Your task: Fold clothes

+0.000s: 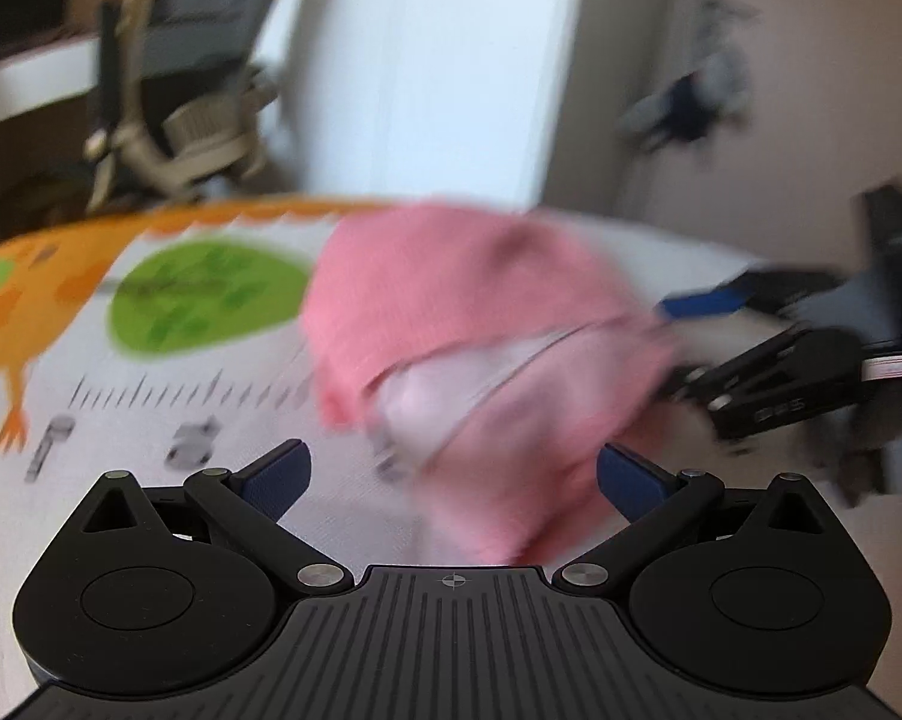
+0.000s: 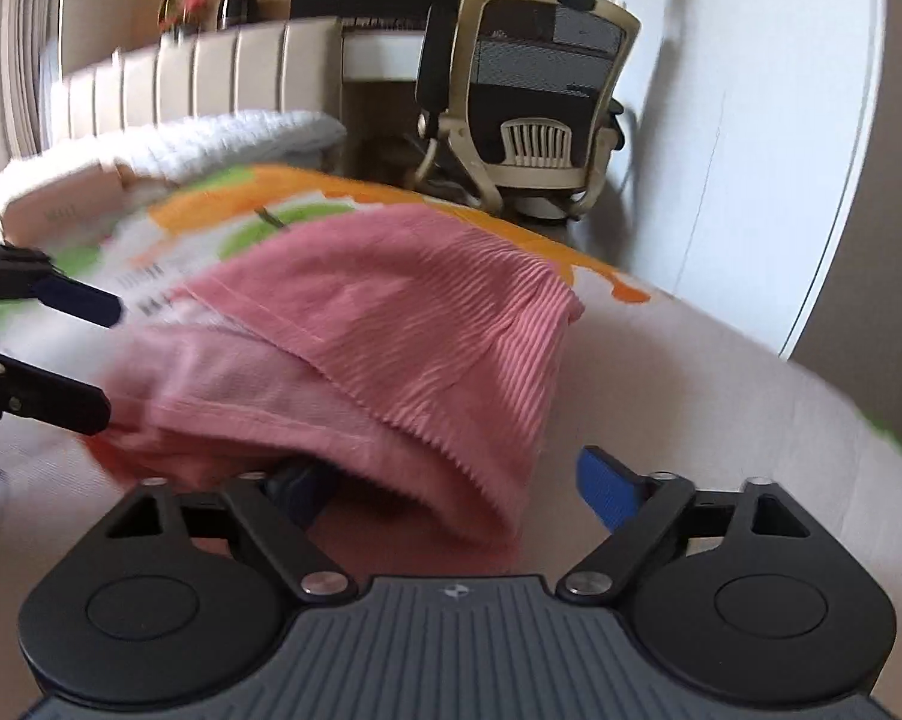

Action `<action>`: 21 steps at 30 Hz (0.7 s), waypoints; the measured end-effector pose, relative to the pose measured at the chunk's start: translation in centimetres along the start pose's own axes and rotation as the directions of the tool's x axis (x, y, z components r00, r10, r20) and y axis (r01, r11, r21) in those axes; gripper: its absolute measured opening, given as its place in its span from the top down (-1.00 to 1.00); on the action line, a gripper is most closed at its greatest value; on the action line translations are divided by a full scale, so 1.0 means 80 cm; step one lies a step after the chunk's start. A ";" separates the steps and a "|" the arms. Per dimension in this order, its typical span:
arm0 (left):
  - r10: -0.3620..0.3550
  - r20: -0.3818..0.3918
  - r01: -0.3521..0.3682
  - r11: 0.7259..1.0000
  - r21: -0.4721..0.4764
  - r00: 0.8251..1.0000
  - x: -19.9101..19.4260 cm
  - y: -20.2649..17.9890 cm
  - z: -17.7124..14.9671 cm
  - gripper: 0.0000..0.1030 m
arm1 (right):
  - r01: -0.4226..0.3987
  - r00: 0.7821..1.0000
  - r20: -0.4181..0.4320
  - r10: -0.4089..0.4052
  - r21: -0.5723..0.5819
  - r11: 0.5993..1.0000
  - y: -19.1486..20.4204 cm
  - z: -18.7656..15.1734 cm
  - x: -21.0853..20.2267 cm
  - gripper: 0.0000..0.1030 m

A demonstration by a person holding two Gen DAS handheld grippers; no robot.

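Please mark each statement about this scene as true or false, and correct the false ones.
1. The garment is pink. True.
2. The jaws of both grippers are shut. False: the left gripper and the right gripper both stand open.
3. The garment lies on a mat printed with orange and green shapes. True.
4. An office chair stands behind the mat. True.
5. The garment is neatly folded flat. False: it is bunched, with a paler inner side showing.
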State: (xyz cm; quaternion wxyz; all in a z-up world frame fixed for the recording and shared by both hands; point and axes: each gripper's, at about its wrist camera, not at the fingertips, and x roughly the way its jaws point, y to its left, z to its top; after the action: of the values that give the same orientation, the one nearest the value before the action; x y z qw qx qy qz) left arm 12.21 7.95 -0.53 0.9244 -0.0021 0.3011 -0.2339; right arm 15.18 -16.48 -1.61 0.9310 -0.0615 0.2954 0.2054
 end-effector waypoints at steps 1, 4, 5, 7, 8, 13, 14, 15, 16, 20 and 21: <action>-0.033 0.029 0.033 0.999 0.009 0.999 -0.008 -0.003 0.006 -1.00 | -0.011 1.000 0.026 0.010 0.039 0.999 -0.005 0.002 -0.009 -0.99; -0.025 0.081 0.022 0.999 0.044 0.996 0.003 -0.017 0.018 -1.00 | -0.051 0.994 0.101 0.033 0.181 0.982 -0.024 0.010 -0.023 -1.00; -0.004 0.081 0.000 0.999 0.049 0.997 0.015 -0.020 0.019 -1.00 | -0.066 0.991 0.125 0.037 0.237 0.969 -0.030 0.013 -0.024 -1.00; 0.027 0.046 -0.029 0.998 0.047 0.999 0.040 -0.021 0.017 -1.00 | -0.074 0.990 0.140 0.032 0.304 0.950 -0.039 0.023 -0.015 -1.00; 0.040 0.022 -0.041 0.998 0.052 0.999 0.051 -0.023 0.014 -1.00 | -0.060 0.991 0.132 0.019 0.309 0.949 -0.039 0.030 -0.006 -1.00; 0.071 -0.048 -0.066 0.993 0.099 0.996 0.074 -0.028 0.004 -1.00 | 0.176 0.981 -0.117 -0.154 0.205 0.963 -0.018 0.054 0.072 -1.00; 0.058 -0.058 -0.053 0.994 0.093 0.997 0.072 -0.025 0.005 -1.00 | 0.200 0.973 -0.154 -0.172 0.195 0.960 -0.016 0.054 0.082 -1.00; 0.040 -0.068 -0.035 0.996 0.080 0.997 0.070 -0.022 0.006 -1.00 | 0.198 0.973 -0.157 -0.168 0.203 0.959 -0.017 0.052 0.084 -1.00; 0.010 -0.068 -0.007 0.999 0.051 0.998 0.063 -0.015 0.009 -1.00 | 0.197 0.973 -0.161 -0.164 0.211 0.958 -0.018 0.050 0.086 -1.00; -0.072 0.020 0.073 0.995 -0.063 0.997 0.038 0.013 0.028 -1.00 | 0.187 0.975 -0.166 -0.150 0.242 0.952 -0.024 0.042 0.087 -1.00; -0.037 0.030 0.039 0.996 -0.082 0.999 0.039 0.018 0.033 -1.00 | 0.186 0.975 -0.167 -0.146 0.250 0.950 -0.025 0.041 0.086 -1.00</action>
State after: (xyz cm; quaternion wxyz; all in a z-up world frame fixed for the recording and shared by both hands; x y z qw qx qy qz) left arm 16.49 7.57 -0.33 0.9231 -0.0495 0.2972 -0.2388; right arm 22.87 -15.14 -2.92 0.9206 0.0235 0.3815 0.0799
